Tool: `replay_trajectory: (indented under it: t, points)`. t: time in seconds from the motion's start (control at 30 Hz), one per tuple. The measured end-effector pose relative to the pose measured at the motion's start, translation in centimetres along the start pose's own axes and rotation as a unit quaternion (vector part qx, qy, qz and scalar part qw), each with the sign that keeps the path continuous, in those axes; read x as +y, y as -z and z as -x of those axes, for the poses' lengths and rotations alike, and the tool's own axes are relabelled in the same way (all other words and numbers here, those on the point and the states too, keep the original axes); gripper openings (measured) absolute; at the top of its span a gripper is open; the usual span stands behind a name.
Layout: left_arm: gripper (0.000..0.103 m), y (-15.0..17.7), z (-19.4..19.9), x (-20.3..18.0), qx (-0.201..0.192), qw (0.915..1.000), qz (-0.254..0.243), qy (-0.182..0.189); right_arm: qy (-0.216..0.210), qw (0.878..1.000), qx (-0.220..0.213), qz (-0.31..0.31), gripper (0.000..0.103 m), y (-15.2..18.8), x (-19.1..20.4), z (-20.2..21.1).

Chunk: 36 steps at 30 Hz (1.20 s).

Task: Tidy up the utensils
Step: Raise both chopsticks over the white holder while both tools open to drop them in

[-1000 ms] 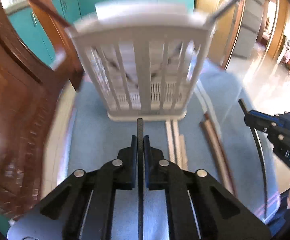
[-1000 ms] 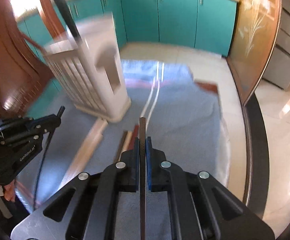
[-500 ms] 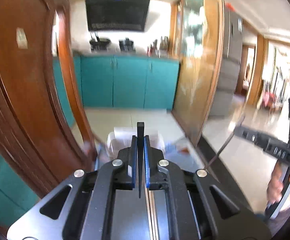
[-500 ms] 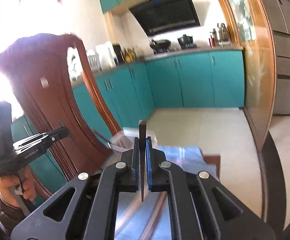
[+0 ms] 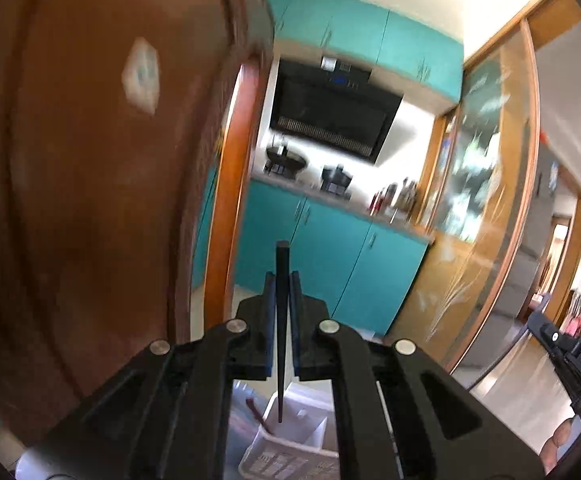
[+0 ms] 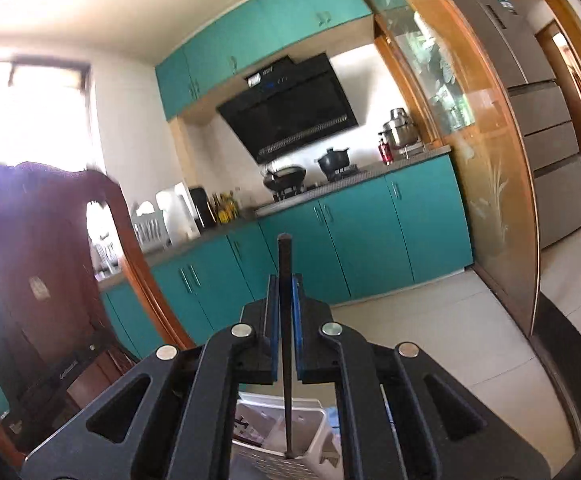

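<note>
We read both claws clenched: left gripper (image 5: pixel 281 304) on black chopstick (image 5: pixel 281 336), right gripper (image 6: pixel 285 308) likewise. White basket (image 6: pixel 290 440) below them; neither stick dropped in yet.

Daylight floods the kitchen. Left of the right gripper, a blown-out white window (image 6: pixel 30 120) washes glare over the dark carved wooden chair back (image 6: pixel 38 248). In the left wrist view the brown wooden door panel (image 5: pixel 90 180) smears with motion blur. Both fisheye pictures curve straight lines and darken at the corners.
</note>
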<state>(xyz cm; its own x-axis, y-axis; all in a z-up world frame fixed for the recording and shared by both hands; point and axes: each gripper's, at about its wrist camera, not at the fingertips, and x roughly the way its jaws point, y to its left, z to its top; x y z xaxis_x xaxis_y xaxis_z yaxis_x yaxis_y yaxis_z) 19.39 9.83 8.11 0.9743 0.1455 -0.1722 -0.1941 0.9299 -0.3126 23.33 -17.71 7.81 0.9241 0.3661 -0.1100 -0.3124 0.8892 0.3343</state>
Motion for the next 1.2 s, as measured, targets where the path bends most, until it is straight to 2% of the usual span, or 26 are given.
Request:
replay_trajectory:
  t: [0.2, 0.3, 0.43, 0.5, 0.53, 0.57, 0.7, 0.83, 0.87, 0.97, 1.03, 1.1, 1.13, 1.2]
  points:
    - [0.007, 2.6, -3.4, -1.1, 0.050, 0.9982, -0.033, -0.006, -0.004, 0.998, 0.057, 0.036, 0.007, 2.7, 0.2, -2.4]
    - [0.007, 3.8, -3.5, -1.5, 0.070, 0.9962, -0.052, -0.009, -0.008, 0.995, 0.085, 0.061, 0.007, 4.1, 0.9, -3.2]
    - [0.007, 5.1, -4.2, -2.0, 0.086, 0.9939, -0.068, -0.009, -0.003, 0.992, 0.095, 0.086, 0.007, 5.0, 1.8, -3.1]
    - [0.007, 5.7, -4.2, -2.0, 0.096, 0.9926, -0.074, -0.008, 0.001, 0.992, 0.093, 0.091, 0.016, 5.0, 2.0, -2.5]
    - [0.007, 5.8, -4.0, -1.9, 0.097, 0.9923, -0.076, -0.008, 0.004, 0.992, 0.089, 0.092, 0.029, 5.0, 2.0, -2.1]
    - [0.008, 6.0, -3.9, -2.0, 0.098, 0.9918, -0.081, -0.009, 0.007, 0.992, 0.083, 0.093, 0.036, 5.0, 1.9, -1.6]
    - [0.018, 6.6, -2.9, -2.1, 0.092, 0.9901, -0.105, -0.013, 0.007, 0.994, 0.064, 0.090, 0.042, 4.6, 1.0, 0.8]
    - [0.034, 6.9, -0.1, -1.9, 0.059, 0.9920, -0.112, -0.004, 0.005, 0.996, 0.031, 0.085, 0.055, 4.4, -0.3, 3.9]
    - [0.035, 7.0, 0.5, -2.0, 0.048, 0.9923, -0.114, -0.002, 0.005, 0.996, 0.026, 0.081, 0.057, 4.6, -0.9, 4.6]
    - [0.040, 7.4, 2.5, -2.0, 0.026, 0.9924, -0.120, -0.003, 0.031, 0.997, 0.034, 0.063, 0.059, 6.3, -3.5, 6.0]
    - [0.045, 8.2, 4.0, -1.5, 0.016, 0.9927, -0.119, -0.005, 0.060, 0.995, 0.071, 0.037, 0.060, 7.7, -5.8, 5.7]
    - [0.050, 9.3, 4.9, -1.0, 0.024, 0.9931, -0.114, -0.005, 0.090, 0.986, 0.138, -0.002, 0.060, 9.3, -8.3, 4.5]
    - [0.052, 9.8, 5.2, -0.7, 0.030, 0.9931, -0.114, -0.005, 0.107, 0.973, 0.203, -0.027, 0.060, 10.6, -10.0, 3.1]
    - [0.055, 11.1, 5.1, -0.6, 0.062, 0.9906, -0.122, -0.011, 0.124, 0.951, 0.279, -0.048, 0.060, 12.5, -11.7, 1.2]
